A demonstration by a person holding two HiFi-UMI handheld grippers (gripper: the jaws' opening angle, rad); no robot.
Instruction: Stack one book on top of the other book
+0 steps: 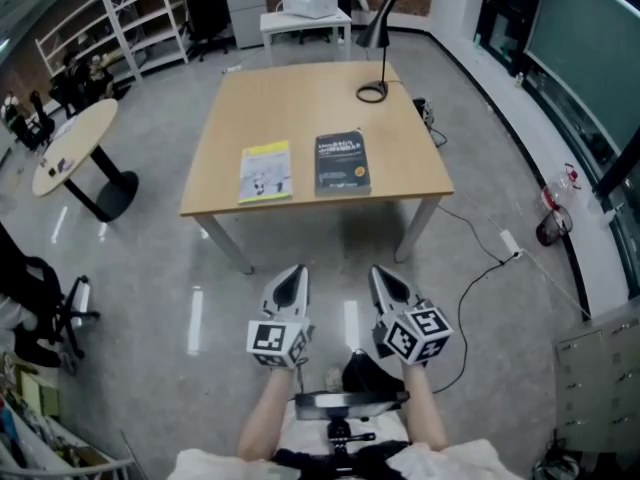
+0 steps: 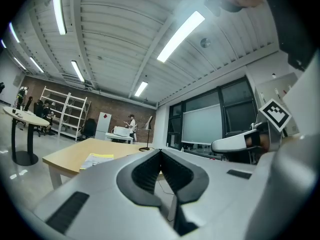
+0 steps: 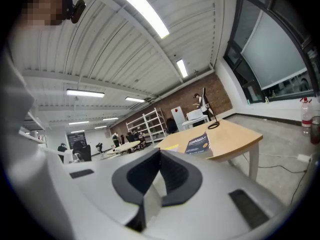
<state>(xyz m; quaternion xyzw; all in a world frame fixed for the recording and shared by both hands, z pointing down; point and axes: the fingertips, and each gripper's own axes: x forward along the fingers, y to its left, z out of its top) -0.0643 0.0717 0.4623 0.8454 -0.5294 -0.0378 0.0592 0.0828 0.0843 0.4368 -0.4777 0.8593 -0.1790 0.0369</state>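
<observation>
Two books lie side by side near the front edge of a wooden table [image 1: 300, 108]: a yellow-and-white book [image 1: 266, 171] on the left and a dark book [image 1: 342, 162] on the right. Both grippers hover over the floor, well short of the table. My left gripper [image 1: 293, 278] is shut and empty, as is my right gripper [image 1: 385, 280]. The left gripper view shows the yellow book [image 2: 97, 159] past closed jaws. In the right gripper view the dark book [image 3: 197, 144] lies beyond closed jaws.
A black desk lamp [image 1: 378, 38] stands at the table's far right. A round table [image 1: 75, 153] is off to the left, shelving [image 1: 140, 13] behind it. A cable and power strip [image 1: 508, 243] lie on the floor at right. A white table [image 1: 305, 18] with a box stands beyond.
</observation>
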